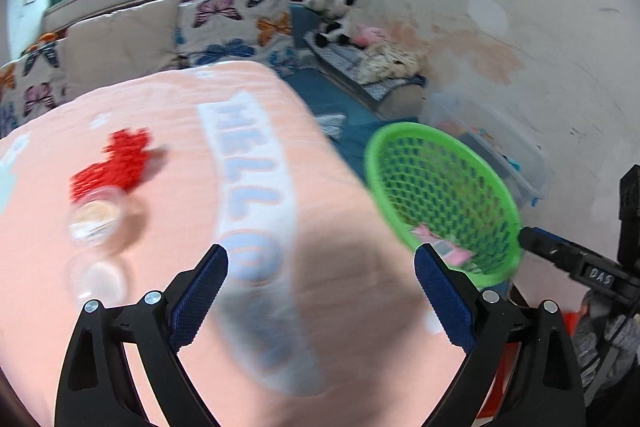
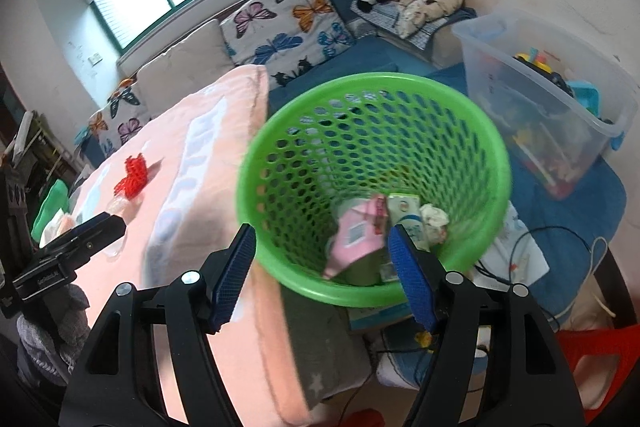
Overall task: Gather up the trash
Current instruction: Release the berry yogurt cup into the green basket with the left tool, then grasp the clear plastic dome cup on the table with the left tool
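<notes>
The fingers [image 1: 444, 301] of the left gripper [image 1: 320, 299] stand wide apart with nothing between them, hovering over the pink cloth of the worktop [image 1: 340, 227] at the bottom of the left wrist view. The right gripper [image 2: 322, 277] is likewise spread and empty, its fingers [image 2: 236, 271] framing the near rim of the green basket [image 2: 280, 147] at the centre of the right wrist view (whether a fingertip touches the rim I cannot tell).

Judging from how things lie, the task looks partly done. The basket, which sits off the right edge of the worktop, already holds several pieces: a pink carton [image 2: 354, 235], a white and green carton [image 2: 404, 211] beside it, and a crumpled paper [image 2: 434, 221] at the lower right of its bottom. Something dark green lies under them, too blurred to name.

Left on the worktop, at the middle left of the left wrist view, are a red mesh net [image 1: 120, 159] and, just below it, a clear cup [image 1: 96, 219] with something pale inside; a second clear round piece [image 1: 98, 277] lies lower still. These seem to be what remains to collect.

A clear storage bin [image 2: 560, 99] full of toys stands at the upper right of the right wrist view, well apart from the basket.
</notes>
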